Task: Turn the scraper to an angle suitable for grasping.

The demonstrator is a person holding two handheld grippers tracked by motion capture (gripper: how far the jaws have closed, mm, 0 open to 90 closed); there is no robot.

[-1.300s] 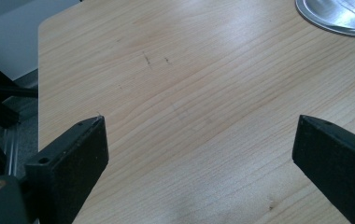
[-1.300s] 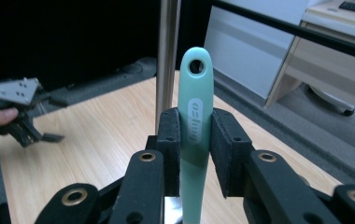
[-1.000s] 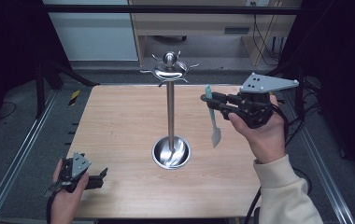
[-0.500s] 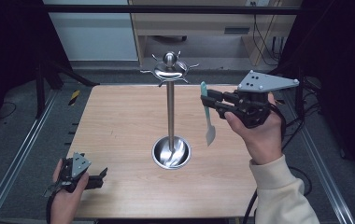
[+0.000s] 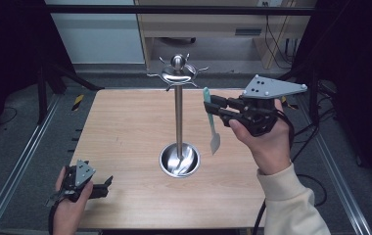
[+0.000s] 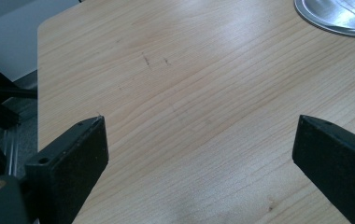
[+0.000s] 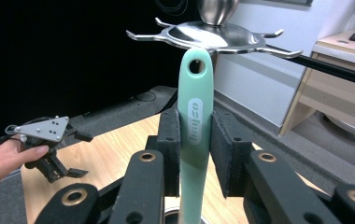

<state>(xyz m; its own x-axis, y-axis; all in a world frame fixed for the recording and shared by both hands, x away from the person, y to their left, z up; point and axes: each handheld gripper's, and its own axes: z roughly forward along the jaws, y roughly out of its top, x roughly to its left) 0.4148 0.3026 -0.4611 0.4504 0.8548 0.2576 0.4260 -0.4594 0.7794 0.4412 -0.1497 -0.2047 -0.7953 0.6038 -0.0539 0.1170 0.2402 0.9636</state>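
While the right tool (image 5: 214, 108) stays clamped on the green spatula (image 5: 212, 124), we see in the high view that it has carried the spatula a little to the left over the last second, closer to the metal rack (image 5: 178, 120); the spatula hangs in the air above the tabletop (image 5: 125, 127), just beside the rack's pole and a bit lower than the hooks (image 5: 192, 74) of the crown; we judge that the person wants to hang it on one of the hooks, so the shift brings this step nearer, but it is not yet done; the long axis is nearly vertical, the handle end with the hole points up and the pale blade points down toward the round base; the left tool (image 5: 98, 188) has not moved, it rests low at the near left part of the tabletop.

In the left gripper view, the two black jaws stand wide apart with nothing between them; below them is bare wood (image 6: 189, 116), and the rim of the rack's base (image 6: 339, 18) shows at the upper right.

In the right gripper view, the jaws press the handle (image 7: 195, 126) from both sides; the hole (image 7: 196, 66) at its top is just under the crown (image 7: 213, 36), near one hook but not on it; farther off, at left, the other hand (image 7: 7, 158) holds its tool.
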